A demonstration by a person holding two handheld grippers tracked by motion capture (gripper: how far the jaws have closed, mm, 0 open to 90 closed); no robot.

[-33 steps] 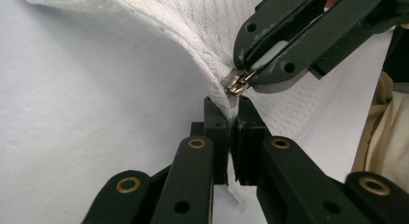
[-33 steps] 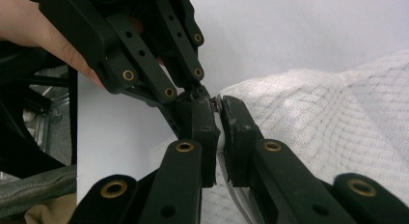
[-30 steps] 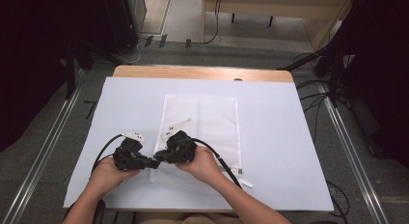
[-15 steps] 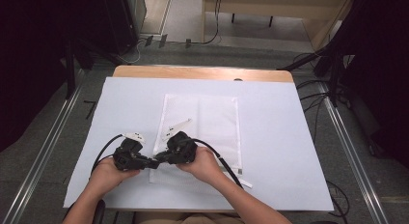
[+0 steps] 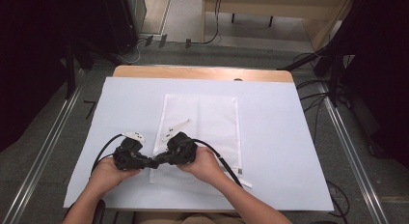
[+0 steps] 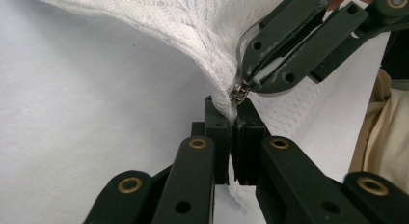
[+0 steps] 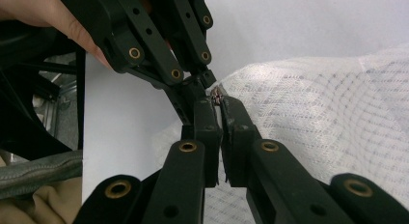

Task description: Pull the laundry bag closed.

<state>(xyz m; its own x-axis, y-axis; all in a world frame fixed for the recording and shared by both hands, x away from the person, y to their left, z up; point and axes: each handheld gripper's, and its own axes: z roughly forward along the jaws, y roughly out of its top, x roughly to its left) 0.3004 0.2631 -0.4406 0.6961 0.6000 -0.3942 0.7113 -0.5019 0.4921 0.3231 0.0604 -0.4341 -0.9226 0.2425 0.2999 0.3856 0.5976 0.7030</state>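
Two grippers, one item in hand — a white mesh zipper bag [image 5: 202, 132] lying flat on the white sheet that covers the table [image 5: 270, 151], its long axis running away from you, its near-left corner lifted between your tools.

Left gripper [image 5: 153, 162]: jaws closed on the mesh at that corner, just below the slider; in the left gripper view the fabric [image 6: 212, 50] rises out of the jaw tips [image 6: 233, 119] and drapes up and to the left.

Right gripper [image 5: 159, 161]: jaws pressed together on the small metal zipper pull [image 7: 216, 94], seen at the very tips in the right gripper view.

Key relation: the pull sits at the meeting point of both tools, directly ahead of the right jaws and touching the top of the left ones. The zip line appears to run along the bag's near short edge, toward your right — so the right hand's draw should follow that edge while the left anchors the corner. That is a judgement; the track itself is too fine to trace.

View differences: the high view gives the bag's lie, the two hands close together at the near edge and the trailing cables, but not the pull. The left gripper view shows the metal pull [image 6: 238, 94] pinched by the other tool's tips — the right gripper view confirms the grip from behind.
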